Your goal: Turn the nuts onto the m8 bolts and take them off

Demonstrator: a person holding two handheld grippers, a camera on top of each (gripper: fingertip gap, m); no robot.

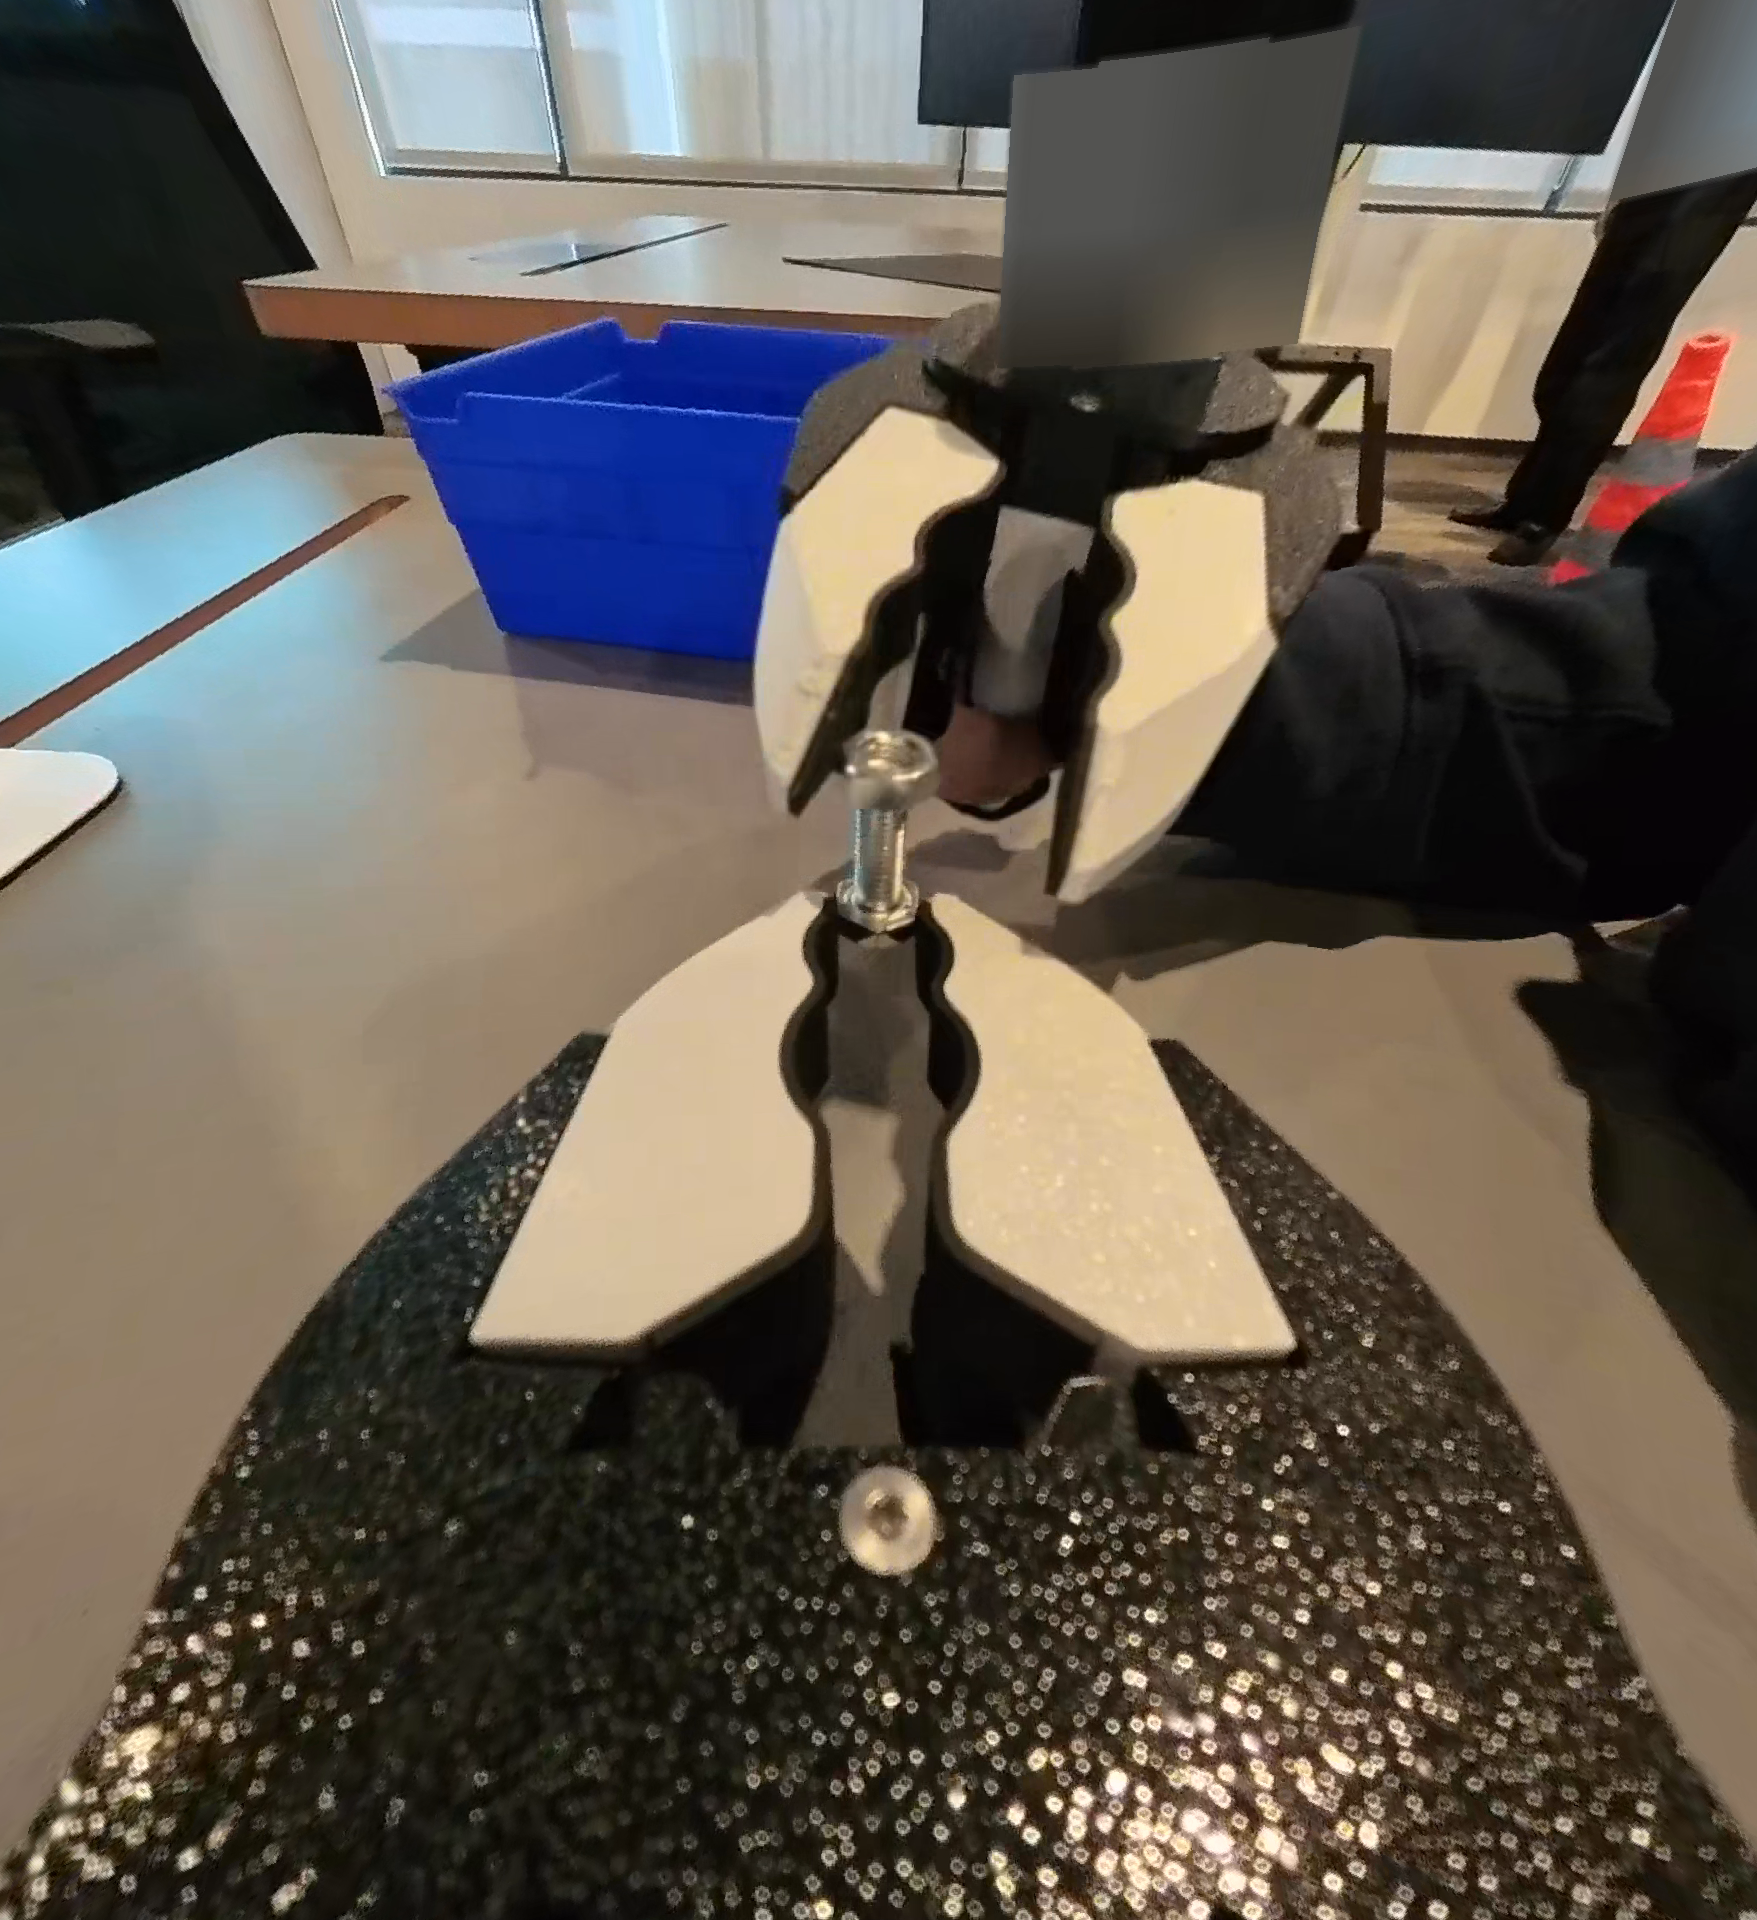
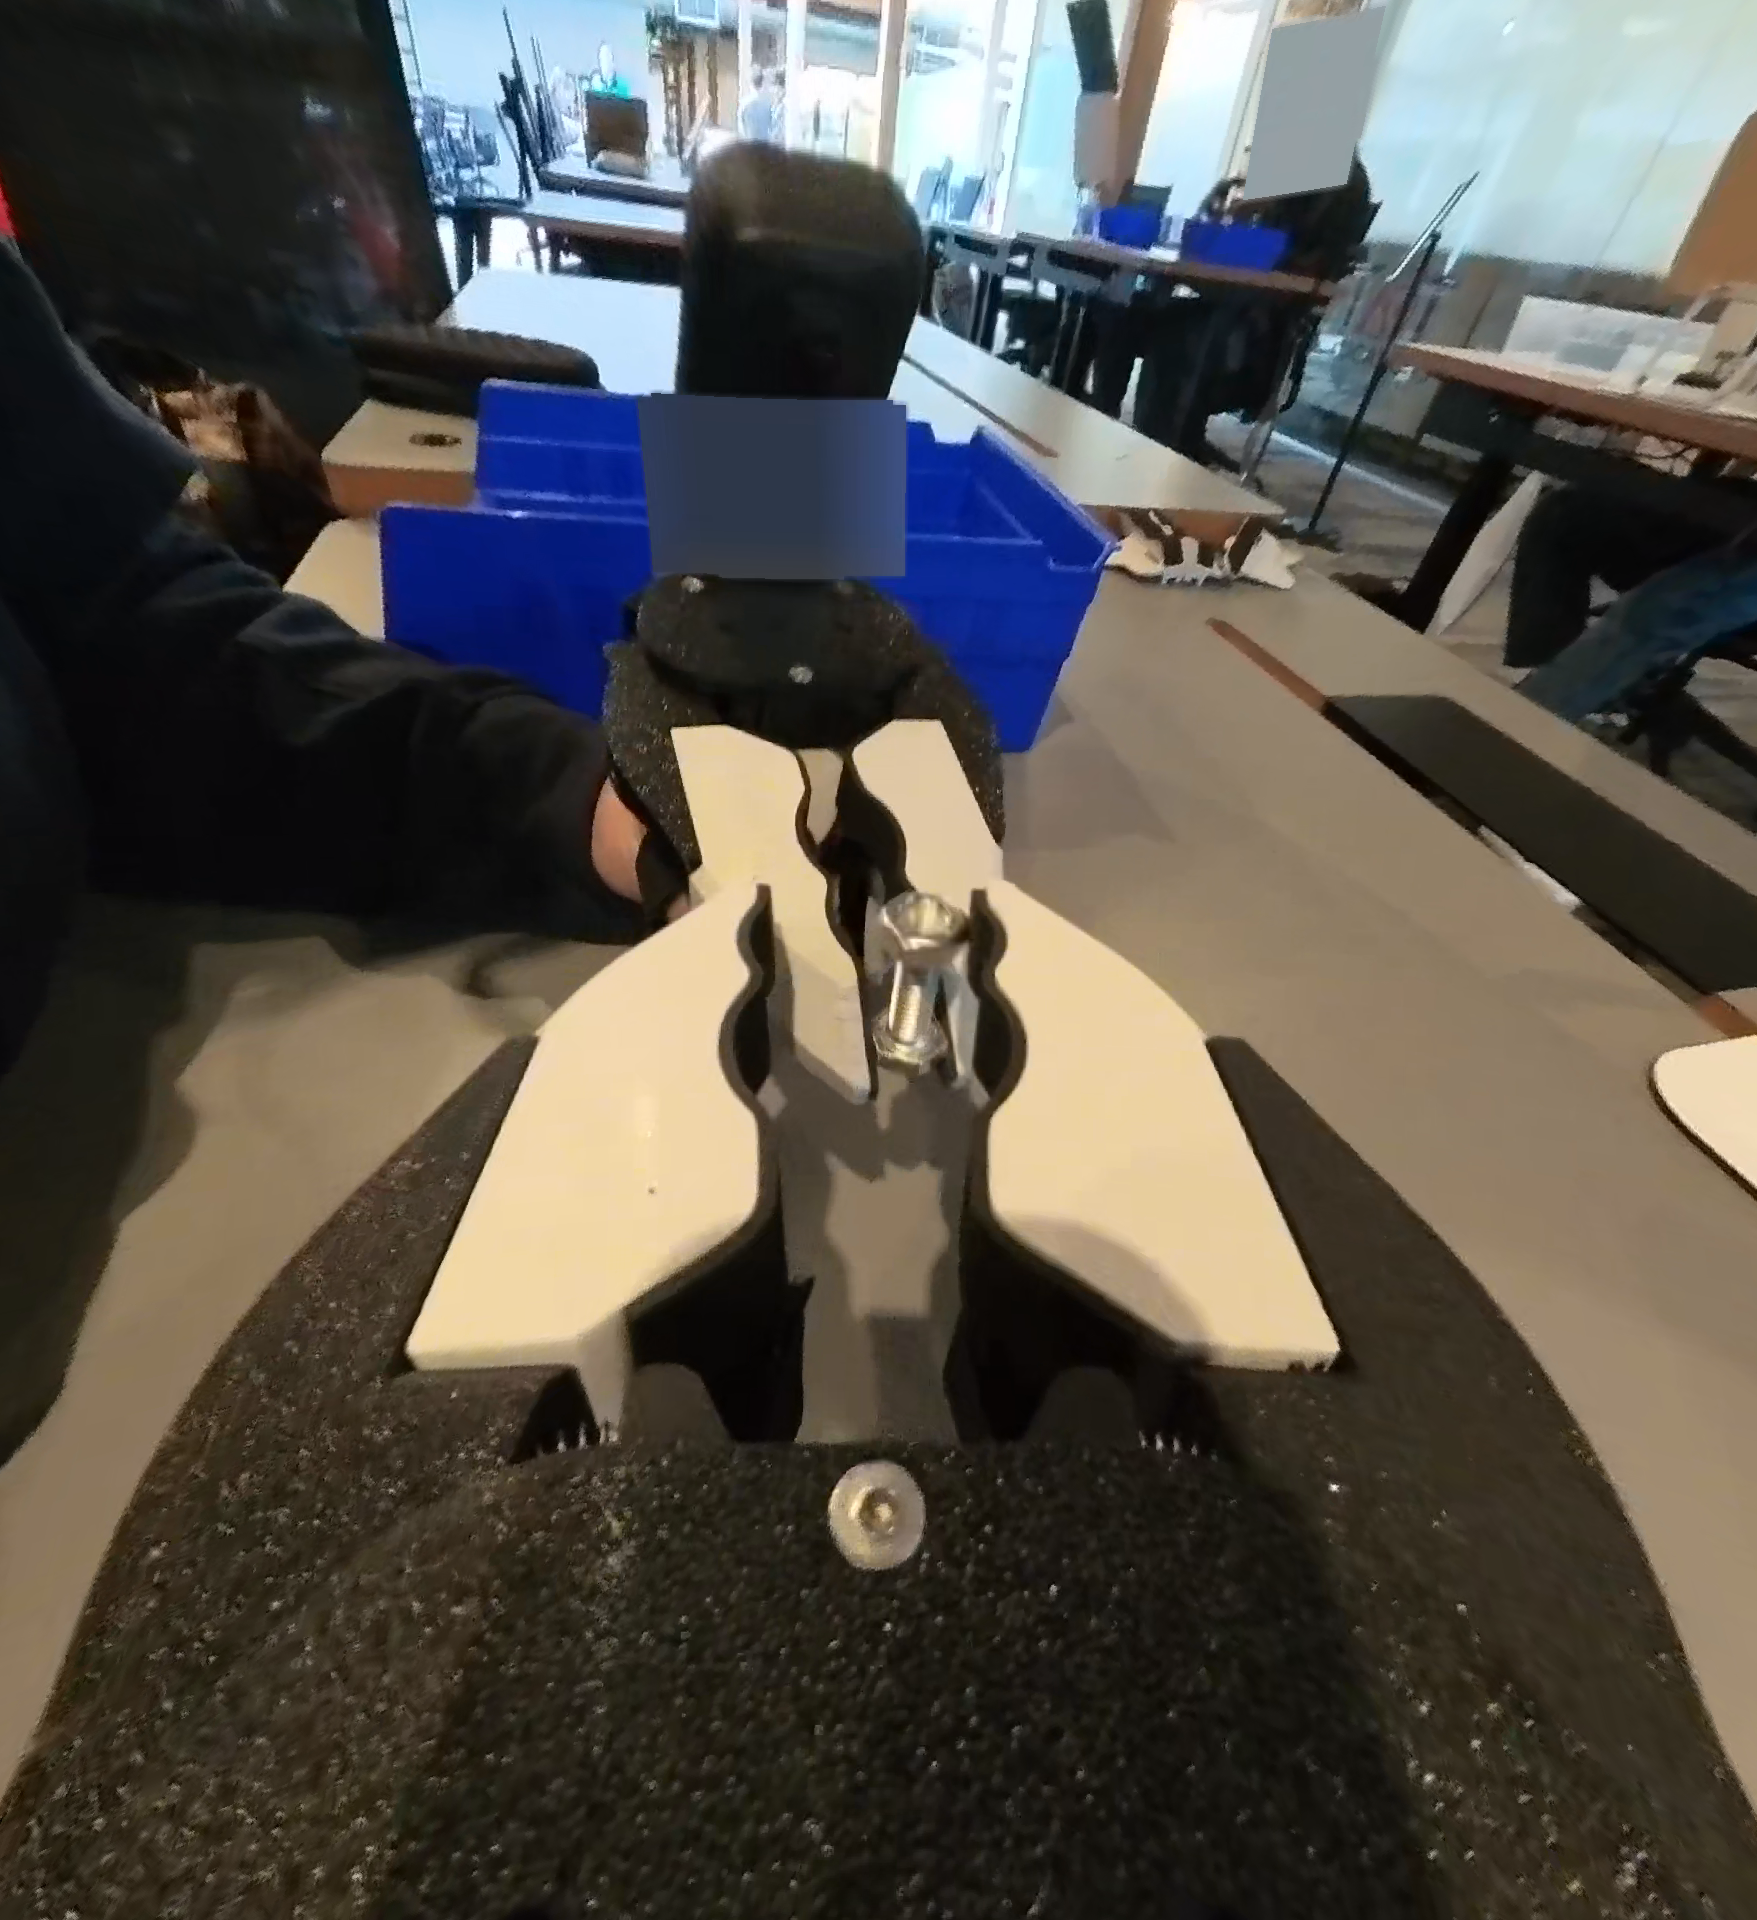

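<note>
Left wrist view shows your left gripper (image 1: 872,914) clamped on the nut (image 1: 872,916), bolt (image 1: 880,831) upright; your right gripper (image 1: 931,826) stands apart around its head.

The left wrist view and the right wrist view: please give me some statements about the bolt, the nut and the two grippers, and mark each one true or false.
1. The left gripper grips the nut at its fingertips. True.
2. The bolt lies flat on the table. False: it stands upright, head on top, off the table.
3. The right gripper stands wide open. True.
4. The blue bin stands behind the grippers. True.
5. The nut sits just under the bolt head. False: it is at the shank's lower end.
</note>
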